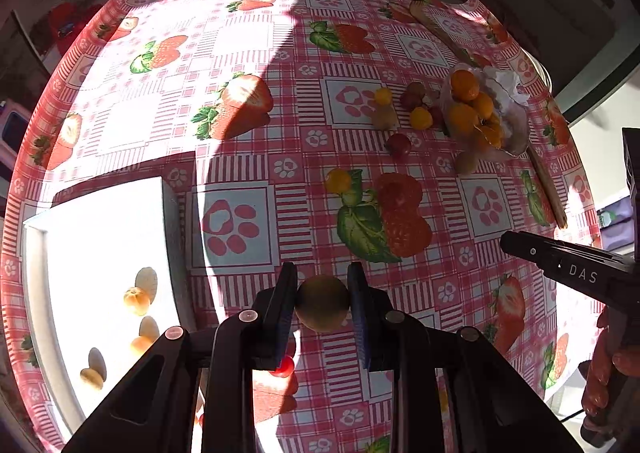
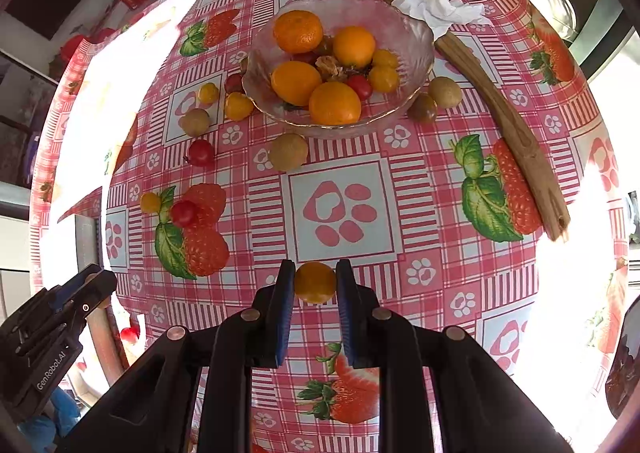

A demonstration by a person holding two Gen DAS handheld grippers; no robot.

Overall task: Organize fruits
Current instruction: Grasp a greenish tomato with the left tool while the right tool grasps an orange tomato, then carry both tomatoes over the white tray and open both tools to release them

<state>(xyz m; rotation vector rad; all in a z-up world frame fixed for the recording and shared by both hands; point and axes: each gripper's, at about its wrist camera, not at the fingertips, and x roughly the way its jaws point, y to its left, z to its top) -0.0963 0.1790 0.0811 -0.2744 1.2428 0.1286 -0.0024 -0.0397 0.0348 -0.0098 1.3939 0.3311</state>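
My left gripper (image 1: pixel 323 305) is shut on a tan longan (image 1: pixel 322 309) and holds it above the tablecloth, right of a white tray (image 1: pixel 100 221) that has three pale fruits in it (image 1: pixel 136 300). My right gripper (image 2: pixel 315 283) is shut on a small yellow-orange tomato (image 2: pixel 315 282) above the cloth. A glass bowl (image 2: pixel 408 33) with oranges, small tomatoes and other fruit stands further back; it also shows in the left wrist view (image 1: pixel 480 113). Loose longans (image 2: pixel 288 151), red tomatoes (image 2: pixel 201 152) and yellow tomatoes (image 2: pixel 238 105) lie around the bowl.
A long wooden stick (image 2: pixel 500 113) lies along the right of the bowl, with a crumpled white tissue (image 2: pixel 436 5) at the bowl's rim. The round table has a strawberry-print cloth (image 2: pixel 340 209). A red tomato (image 1: pixel 282 367) lies under the left gripper.
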